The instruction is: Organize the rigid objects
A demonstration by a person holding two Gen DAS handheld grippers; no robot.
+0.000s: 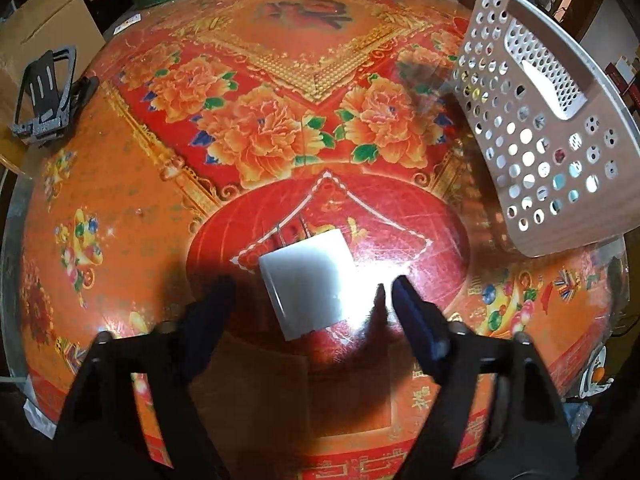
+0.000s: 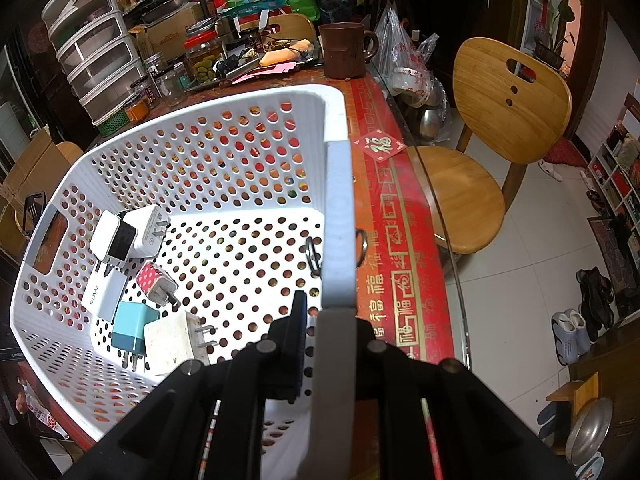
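A white charger block [image 1: 310,280] with two metal prongs lies on the red patterned table [image 1: 280,80]. My left gripper [image 1: 312,296] is open, its dark fingers on either side of the block, not touching it. The white perforated basket [image 1: 548,128] stands tilted at the right. In the right wrist view my right gripper [image 2: 324,320] is shut on the basket's right wall [image 2: 340,208]. Inside the basket lie several chargers: a white one with a black face [image 2: 120,240], a red dotted one [image 2: 156,280], a blue one [image 2: 132,330] and a cream one [image 2: 176,344].
A black phone stand [image 1: 44,96] sits at the table's left edge. Jars [image 2: 204,56], a brown mug [image 2: 344,50] and plastic drawers [image 2: 92,48] crowd the far side. A wooden chair [image 2: 480,152] stands right of the table. A metal ring [image 2: 360,246] lies by the basket.
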